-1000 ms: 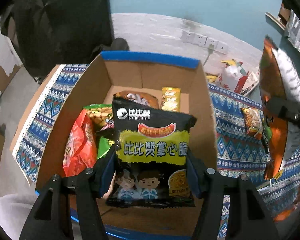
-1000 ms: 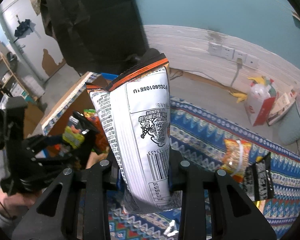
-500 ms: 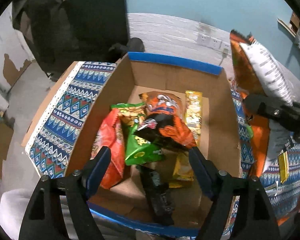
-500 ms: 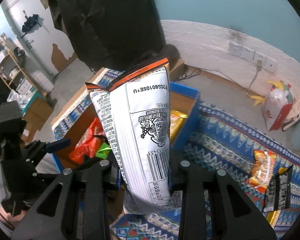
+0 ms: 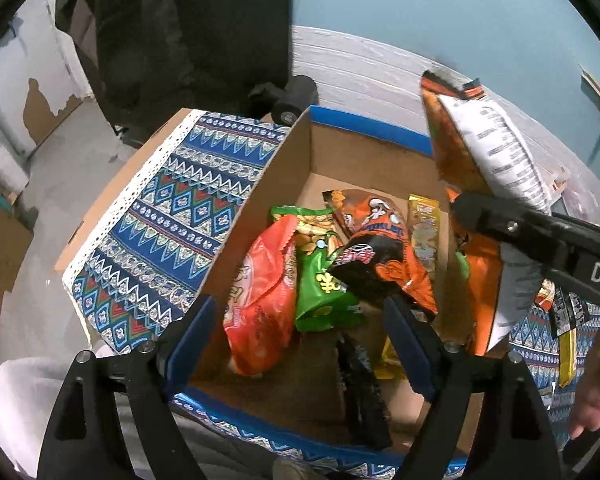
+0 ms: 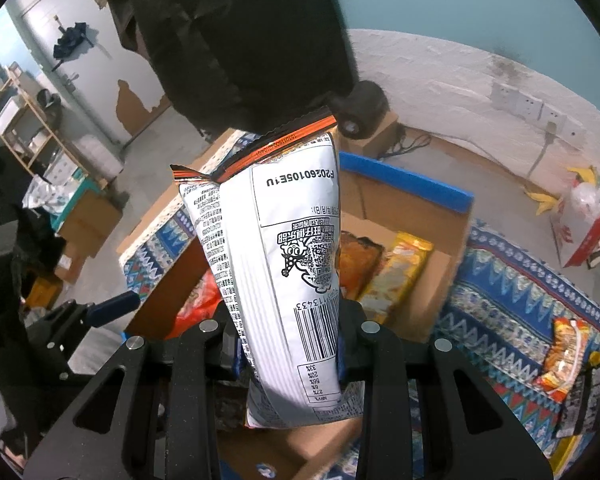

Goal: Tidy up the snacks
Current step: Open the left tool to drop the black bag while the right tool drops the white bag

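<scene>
The box (image 5: pixel 364 160) is plain matt cardboard with glossy blue tape along its rim. Inside, the snack bags (image 5: pixel 260 292) are shiny crinkled plastic film. The patterned tablecloth (image 5: pixel 172 224) is woven fabric.

Dim, cool indoor light, no hard shadows. Heavy fisheye curvature with black vignette corners. Motion blur on near edge of cardboard box (image 5: pixel 328 428); glare-free white bag (image 6: pixel 284 272) print sharp.

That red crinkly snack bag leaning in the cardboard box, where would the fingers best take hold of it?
Grip the red crinkly snack bag by its raised serrated top edge, coming from above: it stands along the cardboard box wall, its flat faces hemmed in by the wall and the green packet.
</scene>
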Available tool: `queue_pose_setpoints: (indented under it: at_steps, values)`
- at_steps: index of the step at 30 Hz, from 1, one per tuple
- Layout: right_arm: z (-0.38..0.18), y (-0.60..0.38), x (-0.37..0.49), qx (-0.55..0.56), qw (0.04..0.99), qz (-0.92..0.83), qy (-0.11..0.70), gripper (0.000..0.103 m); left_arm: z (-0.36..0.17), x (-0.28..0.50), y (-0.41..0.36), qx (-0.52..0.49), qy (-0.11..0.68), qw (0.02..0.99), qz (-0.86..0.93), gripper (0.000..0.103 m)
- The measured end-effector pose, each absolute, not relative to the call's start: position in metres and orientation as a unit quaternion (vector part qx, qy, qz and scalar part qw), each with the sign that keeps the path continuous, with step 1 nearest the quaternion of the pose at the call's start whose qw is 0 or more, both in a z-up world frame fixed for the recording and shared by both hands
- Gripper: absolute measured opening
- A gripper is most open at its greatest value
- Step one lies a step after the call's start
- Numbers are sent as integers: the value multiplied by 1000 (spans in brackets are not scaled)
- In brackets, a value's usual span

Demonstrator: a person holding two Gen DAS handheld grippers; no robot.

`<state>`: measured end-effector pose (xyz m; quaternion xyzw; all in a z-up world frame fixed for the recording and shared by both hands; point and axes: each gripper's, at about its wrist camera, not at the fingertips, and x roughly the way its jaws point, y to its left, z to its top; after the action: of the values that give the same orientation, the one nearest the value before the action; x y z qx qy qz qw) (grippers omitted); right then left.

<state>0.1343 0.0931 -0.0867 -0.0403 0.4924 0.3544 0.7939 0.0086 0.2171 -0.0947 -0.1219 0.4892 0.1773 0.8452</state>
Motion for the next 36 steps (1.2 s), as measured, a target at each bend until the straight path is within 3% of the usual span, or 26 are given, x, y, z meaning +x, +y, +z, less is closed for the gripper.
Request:
queue_pose_setpoints:
  at_steps: [6, 9, 18, 36]
  values:
    - [-95, 103, 136, -38, 788, 356, 501, 37, -95, 5, 225, -131, 489, 843, 181, 86]
    - [-96, 99, 136, -34, 788, 352, 504, 51, -94, 5, 226, -138, 488, 842, 182, 86]
    - [-78, 77, 132, -32, 803, 339, 489, 65, -88, 9, 210, -138, 481, 851, 159, 86]
    - [-60, -38, 120, -47, 833, 264, 484, 67, -86, 26, 123, -112, 499, 857, 55, 86]
